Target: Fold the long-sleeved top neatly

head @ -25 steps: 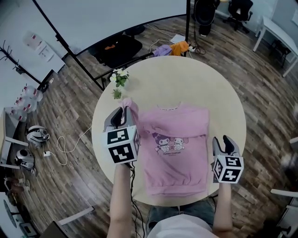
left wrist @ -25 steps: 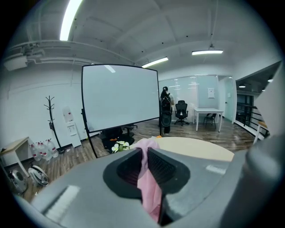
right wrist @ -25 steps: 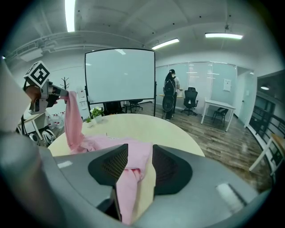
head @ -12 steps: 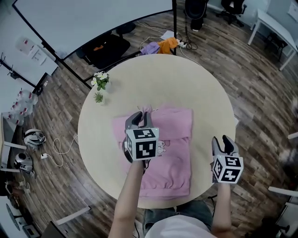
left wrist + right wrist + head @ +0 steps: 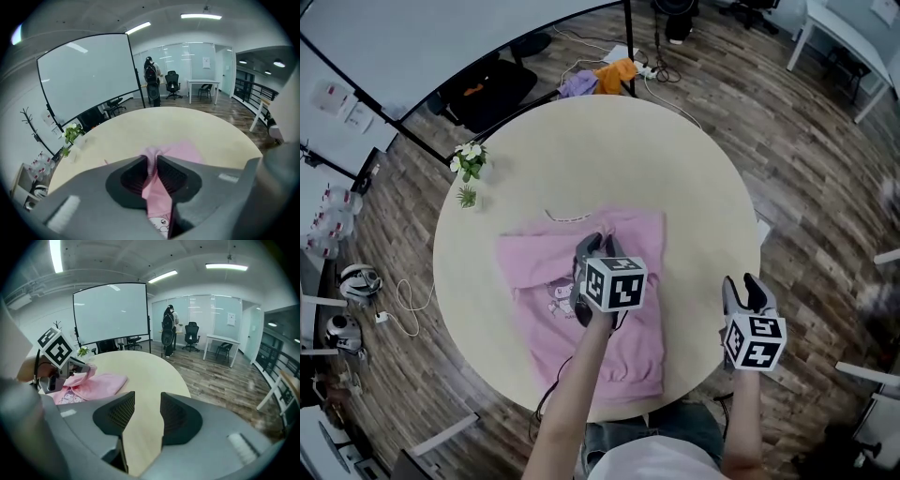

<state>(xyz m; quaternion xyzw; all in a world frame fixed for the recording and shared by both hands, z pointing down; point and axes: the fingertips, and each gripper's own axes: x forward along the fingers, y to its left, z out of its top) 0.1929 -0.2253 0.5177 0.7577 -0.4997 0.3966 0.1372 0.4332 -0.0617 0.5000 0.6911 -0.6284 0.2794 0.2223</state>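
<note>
One sleeve is mid-fold: your left tongs [image 5: 598,246], jaws just easing apart, pinch the pink top [image 5: 534,281] by its cuff over its chest on the table [image 5: 694,178]. Lay it square before releasing. Your right tongs [image 5: 743,286] gape empty.

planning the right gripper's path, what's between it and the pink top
Only bare table: in the head view and the right gripper view, nothing lies between the right gripper and the pink top.
</note>
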